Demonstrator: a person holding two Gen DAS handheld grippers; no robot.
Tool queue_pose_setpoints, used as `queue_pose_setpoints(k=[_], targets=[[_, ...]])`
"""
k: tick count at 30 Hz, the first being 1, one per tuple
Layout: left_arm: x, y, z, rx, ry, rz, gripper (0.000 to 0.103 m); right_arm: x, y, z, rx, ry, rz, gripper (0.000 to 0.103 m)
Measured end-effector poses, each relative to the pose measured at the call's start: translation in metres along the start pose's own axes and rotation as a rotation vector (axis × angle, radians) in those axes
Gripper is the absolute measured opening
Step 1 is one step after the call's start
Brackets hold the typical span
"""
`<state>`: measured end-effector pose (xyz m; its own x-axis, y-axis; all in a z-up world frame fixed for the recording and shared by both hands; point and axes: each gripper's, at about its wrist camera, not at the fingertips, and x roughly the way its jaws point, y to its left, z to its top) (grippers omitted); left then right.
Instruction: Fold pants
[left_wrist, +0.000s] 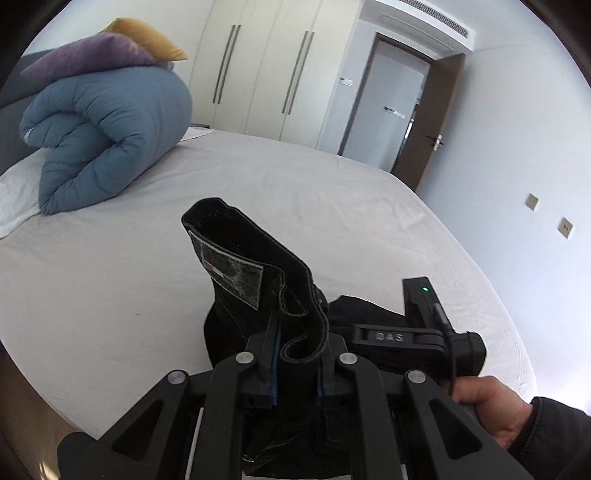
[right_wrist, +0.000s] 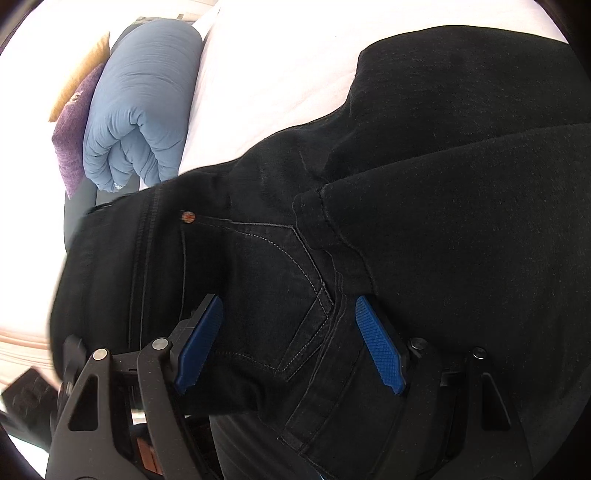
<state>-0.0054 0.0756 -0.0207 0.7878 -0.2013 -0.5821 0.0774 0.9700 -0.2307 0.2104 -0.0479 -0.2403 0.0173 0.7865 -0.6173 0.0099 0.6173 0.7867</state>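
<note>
The black jeans (left_wrist: 258, 280) are lifted off the white bed (left_wrist: 110, 280). My left gripper (left_wrist: 297, 354) is shut on the waistband, which sticks up with its label patch (left_wrist: 229, 269) showing. In the right wrist view the jeans (right_wrist: 443, 184) fill the frame, with a back pocket and a rivet (right_wrist: 187, 216) in sight. My right gripper (right_wrist: 288, 325) is open, its blue pads (right_wrist: 376, 343) apart on either side of the pocket fabric. The right gripper also shows in the left wrist view (left_wrist: 413, 336), held by a hand just right of the jeans.
A rolled blue duvet (left_wrist: 107, 136) with purple and yellow cushions (left_wrist: 92, 51) lies at the bed's far left. White wardrobes (left_wrist: 266, 74) and an open door (left_wrist: 428, 118) stand beyond the bed. The bed edge runs along the right (left_wrist: 491, 295).
</note>
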Motion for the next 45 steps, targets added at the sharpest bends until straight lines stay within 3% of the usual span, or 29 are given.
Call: queue_pose_setpoints(k=[4,6,9,14,20,26,30,33,38,45], targets=[[0.003,-0.025,-0.007,0.065,0.028,-0.010,0.013,-0.009,-0.007,0.004,0.041,-0.002,0.083,0.074],[0.005,-0.033,-0.008,0.083,0.041,-0.008,0.013,-0.028,-0.014,0.006,0.078,-0.056,0.112,0.074],[0.010,-0.046,-0.009,0.124,0.058,-0.012,0.013,-0.065,-0.028,0.006,0.116,-0.132,0.234,0.074],[0.022,-0.076,-0.021,0.211,0.088,-0.022,0.013,-0.115,-0.007,-0.002,-0.008,-0.158,0.316,0.078],[0.031,-0.109,-0.045,0.339,0.129,-0.041,0.013,-0.129,0.030,-0.016,-0.214,-0.109,0.159,0.080],[0.036,-0.144,-0.073,0.497,0.152,-0.050,0.014,-0.131,0.005,-0.024,-0.178,-0.098,0.069,0.078],[0.046,-0.164,-0.091,0.580,0.195,-0.073,0.014,-0.128,-0.016,-0.027,-0.169,-0.081,-0.017,0.031],[0.055,-0.175,-0.095,0.615,0.209,-0.101,0.014,-0.134,-0.031,-0.031,-0.164,-0.102,-0.104,0.022],[0.059,-0.196,-0.099,0.666,0.210,-0.149,0.014,-0.148,-0.053,-0.036,-0.162,-0.143,-0.156,0.016],[0.069,-0.214,-0.102,0.708,0.201,-0.192,0.014,-0.179,-0.077,-0.029,-0.169,-0.196,-0.167,0.014]])
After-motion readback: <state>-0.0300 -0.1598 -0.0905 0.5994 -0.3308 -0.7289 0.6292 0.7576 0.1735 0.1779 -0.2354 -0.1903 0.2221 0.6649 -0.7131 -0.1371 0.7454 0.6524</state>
